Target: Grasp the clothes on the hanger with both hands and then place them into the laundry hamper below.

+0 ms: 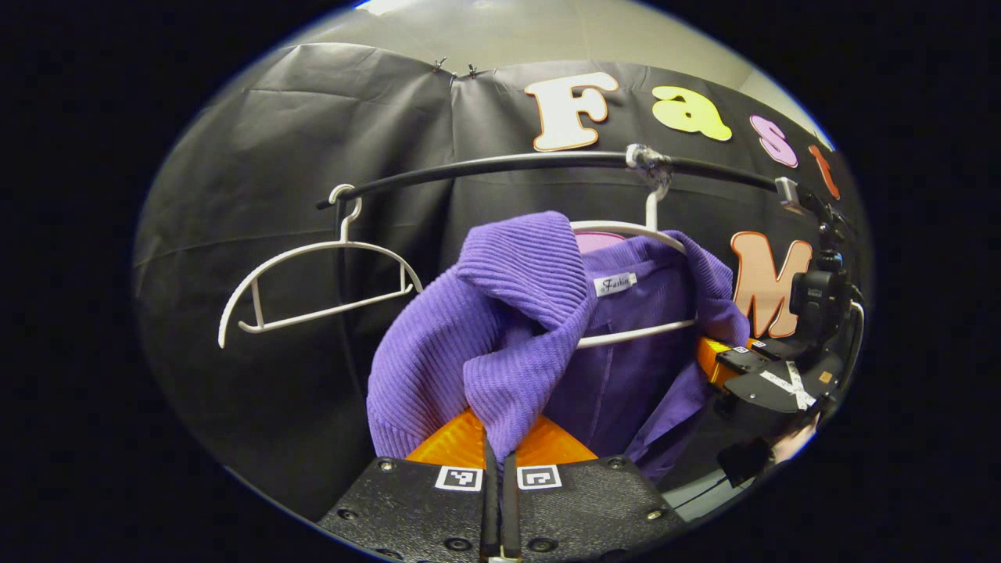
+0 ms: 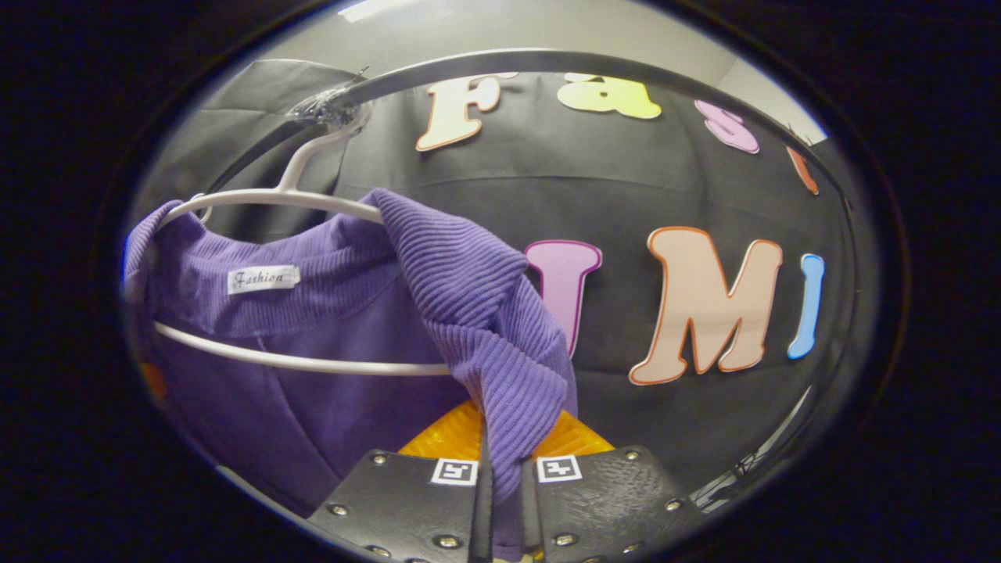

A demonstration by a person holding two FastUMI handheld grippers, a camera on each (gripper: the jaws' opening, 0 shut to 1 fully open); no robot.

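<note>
Two grippers pinch the purple ribbed knit garment (image 1: 500, 328), hung on a white plastic hanger (image 1: 633, 229) | left gripper (image 1: 499, 477) clamps one shoulder fold | right gripper (image 2: 500, 485) clamps the other (fabric between fingers) | left gripper view adds an empty white hanger (image 1: 313, 270) on the black rail (image 1: 508, 164).

place: recording booth, probably a lab | evidence: black cloth wall (image 1: 258, 156); clothes rail (image 1: 508, 163); white hangers (image 1: 313, 281)
</note>
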